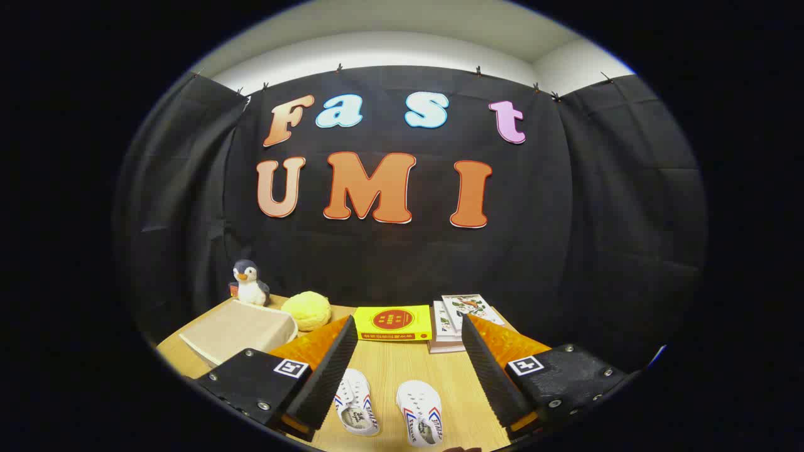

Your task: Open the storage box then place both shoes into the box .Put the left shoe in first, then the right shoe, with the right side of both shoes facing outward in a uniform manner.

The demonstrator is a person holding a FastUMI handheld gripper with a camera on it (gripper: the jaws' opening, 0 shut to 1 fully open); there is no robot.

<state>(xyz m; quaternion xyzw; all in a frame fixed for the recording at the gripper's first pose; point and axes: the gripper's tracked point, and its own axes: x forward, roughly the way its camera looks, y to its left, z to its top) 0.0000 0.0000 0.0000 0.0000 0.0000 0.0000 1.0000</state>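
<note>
Looking forward along the tool (408, 358) in the gripper view: fingers spread wide, released, nothing held between them, raised above a wooden surface (389, 370). Two small white shoes with red and blue side stripes between the fingers, close to the tool, lying on the surface with toes pointing away toward the wall. Left-hand shoe (357, 402) just beside the left finger, partly tucked under its edge; right-hand shoe (421, 411) next to it, apart from it by a narrow strip of wood, and clear of the right finger. Neither shoe touched by the pads. Storage box (242, 329) beyond the left finger, pale beige, lid shut, sitting toward the far left part of the surface. Toy penguin (250, 282) standing behind the box, against the black cloth wall. Yellow round plush (308, 309) just beside the box, on its right. Yellow book (392, 322) with a red disc on its cover lying flat beyond the fingers, roughly midway between them. Small stack of books (457, 319) with illustrated covers to the right of it, partly hidden behind the right finger.
</note>
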